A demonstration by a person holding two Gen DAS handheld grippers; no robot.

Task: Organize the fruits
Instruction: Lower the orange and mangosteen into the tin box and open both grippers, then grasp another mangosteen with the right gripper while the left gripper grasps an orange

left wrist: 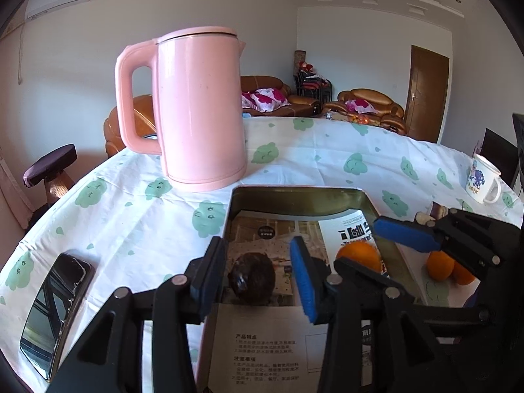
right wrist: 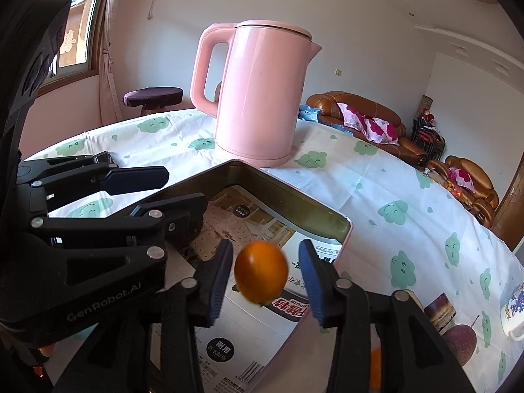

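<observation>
We see a tin box on the counter. Inside lie a dark fruit and an orange. Our right tool is open around the orange, not touching. Our left tool is open around the dark fruit. A pink kettle stands behind.

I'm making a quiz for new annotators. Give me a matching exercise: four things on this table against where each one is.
Things:
1 pink kettle
2 phone
3 orange over the tin
4 dark round fruit

Places:
A in the tin, between the fingers of the left gripper
B flat on the cloth, left of the tin
C between the fingers of the right gripper, untouched
D upright behind the tin

Pairs: 1-D, 2-B, 3-C, 4-A
</observation>
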